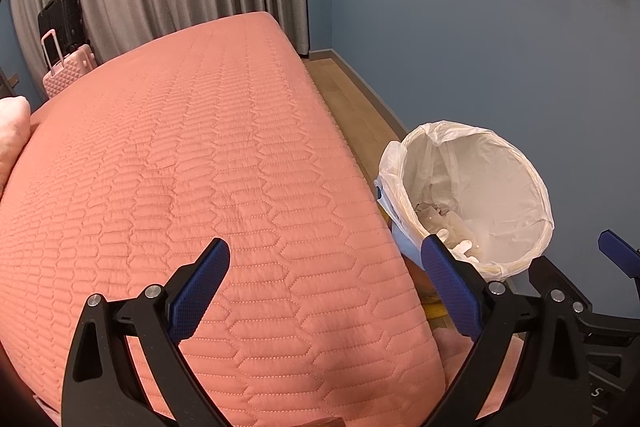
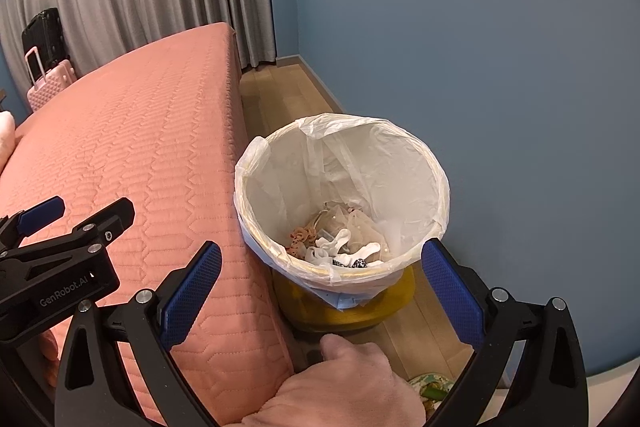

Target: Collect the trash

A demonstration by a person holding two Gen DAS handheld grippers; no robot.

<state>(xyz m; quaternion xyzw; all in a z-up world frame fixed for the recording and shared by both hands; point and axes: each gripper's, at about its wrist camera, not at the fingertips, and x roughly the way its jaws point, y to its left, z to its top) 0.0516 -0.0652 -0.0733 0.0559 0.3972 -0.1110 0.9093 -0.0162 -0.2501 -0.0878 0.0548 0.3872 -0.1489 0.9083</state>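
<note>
Both tongs empty, spread wide: left tongs (image 1: 326,283) over bed (image 1: 192,155), right tongs (image 2: 320,287) above lined bin (image 2: 400,259) w/ trash (image 2: 340,243).

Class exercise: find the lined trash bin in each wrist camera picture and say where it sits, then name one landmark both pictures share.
Left wrist view: the trash bin sits right of centre, beside the pink bed's edge, partly behind one blue finger of the left tongs.
Right wrist view: the trash bin sits at centre, between bed and blue wall.
Shared landmark: the pink suitcase at far left.
</note>
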